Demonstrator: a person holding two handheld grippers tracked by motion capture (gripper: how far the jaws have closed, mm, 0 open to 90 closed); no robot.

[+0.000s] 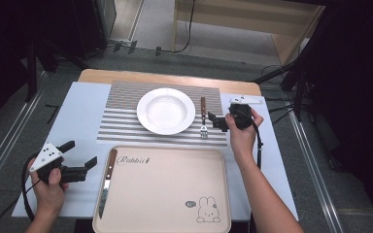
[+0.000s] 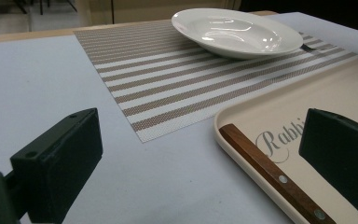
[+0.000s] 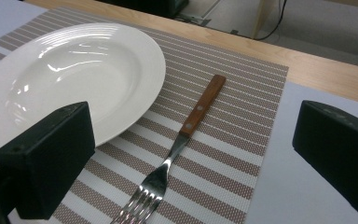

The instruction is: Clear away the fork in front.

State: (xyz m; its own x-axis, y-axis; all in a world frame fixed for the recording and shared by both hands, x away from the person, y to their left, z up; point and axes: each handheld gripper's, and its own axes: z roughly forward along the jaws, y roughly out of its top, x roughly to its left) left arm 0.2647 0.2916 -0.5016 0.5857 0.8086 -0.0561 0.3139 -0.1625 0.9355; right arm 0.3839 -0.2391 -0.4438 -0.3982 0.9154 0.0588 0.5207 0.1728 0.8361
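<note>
1. The right claw [image 1: 217, 121] is spread wide with nothing in it, just right of the fork [image 1: 203, 118]; it looks to have let the fork go.
2. The fork lies on the striped mat [image 1: 126, 119], right of the plate [image 1: 165, 110], tines toward the near side, as in a place setting.
3. The left claw [image 1: 80, 156] is spread too, pinching nothing, over the worktop [image 1: 77, 104] left of the tray [image 1: 165, 194].
4. The tray holds a knife [image 1: 106, 183] along its left edge, likely next. The plate is bare.

Plate [image 3: 74, 79] glossy white ceramic, placemat [image 3: 223, 154] coarse woven striped mesh, fork [image 3: 177, 149] polished metal with riveted wood handle, knife [image 1: 107, 182] same wood handle and metal blade, tray [image 1: 175, 194] matt beige plastic, table sheet [image 2: 37, 88] matt pale paper-like.
</note>
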